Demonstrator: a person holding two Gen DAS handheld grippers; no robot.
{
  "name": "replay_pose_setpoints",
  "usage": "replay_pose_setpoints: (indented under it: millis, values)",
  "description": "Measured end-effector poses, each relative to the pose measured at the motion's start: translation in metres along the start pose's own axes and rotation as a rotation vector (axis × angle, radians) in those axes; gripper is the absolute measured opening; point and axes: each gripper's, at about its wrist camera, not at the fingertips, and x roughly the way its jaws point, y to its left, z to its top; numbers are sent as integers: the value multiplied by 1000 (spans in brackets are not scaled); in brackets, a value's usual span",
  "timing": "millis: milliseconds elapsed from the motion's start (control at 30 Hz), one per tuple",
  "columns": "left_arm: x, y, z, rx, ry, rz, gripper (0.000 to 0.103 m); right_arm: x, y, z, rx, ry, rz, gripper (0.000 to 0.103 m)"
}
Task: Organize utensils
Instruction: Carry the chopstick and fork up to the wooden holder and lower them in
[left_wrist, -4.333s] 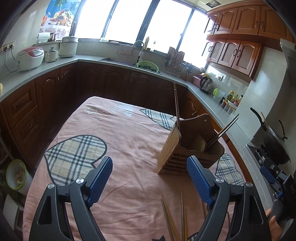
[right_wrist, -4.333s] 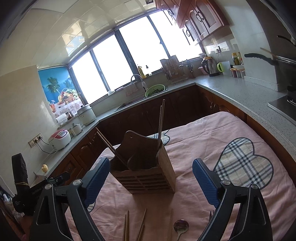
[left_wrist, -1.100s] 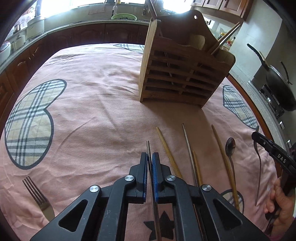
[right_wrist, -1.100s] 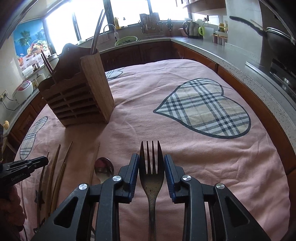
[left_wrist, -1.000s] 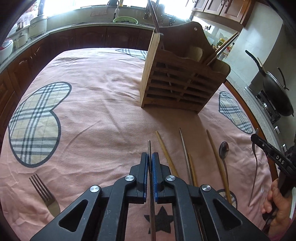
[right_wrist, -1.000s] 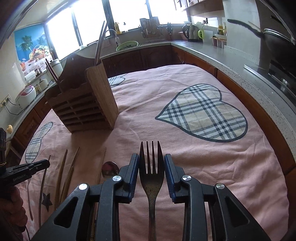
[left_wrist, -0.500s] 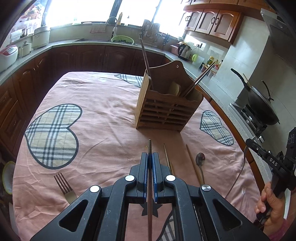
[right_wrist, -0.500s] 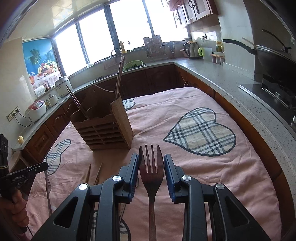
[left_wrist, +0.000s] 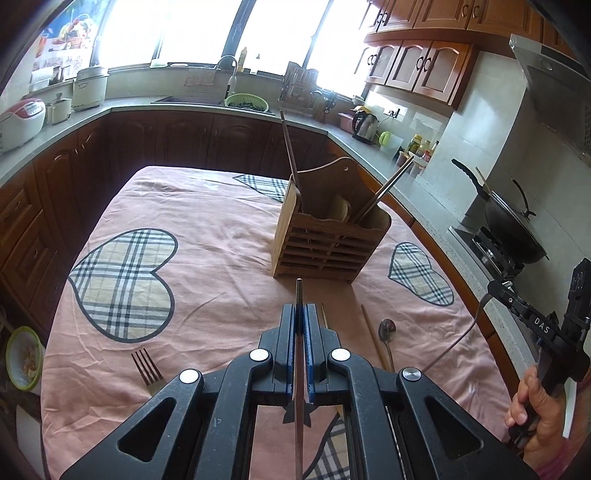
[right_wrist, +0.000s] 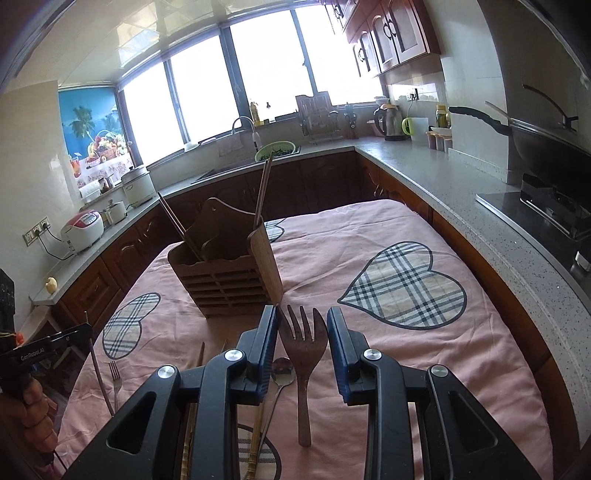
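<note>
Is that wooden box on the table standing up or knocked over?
Upright: the wooden box stands on its base on the tablecloth, with chopsticks sticking out above.

One metal fork (left_wrist: 147, 368), one wooden fork (right_wrist: 303, 341), one spoon (left_wrist: 386, 328), one holder (left_wrist: 325, 243)

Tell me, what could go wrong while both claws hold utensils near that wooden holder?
The left gripper pinches the chopstick thinly, so it might pivot or slip. The right gripper clamps the wooden fork only by its head's edges, handle free; it may twist out. Sticks leaning in the holder could snag newcomers.
</note>
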Motion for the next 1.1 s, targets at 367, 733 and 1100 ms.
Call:
replay_pose_setpoints:
  millis: [367, 733, 1100]
  values:
    - [-10, 4, 4, -5, -20, -12, 3, -6, 10, 11, -17, -29, 20, 28]
    - [-15, 7, 18, -9, -61, -15, 3, -6, 19, 25, -32, -58, 43, 28]
    - [-23, 6, 55, 19, -154, -21, 3, 1, 33, 57, -53, -111, 78, 28]
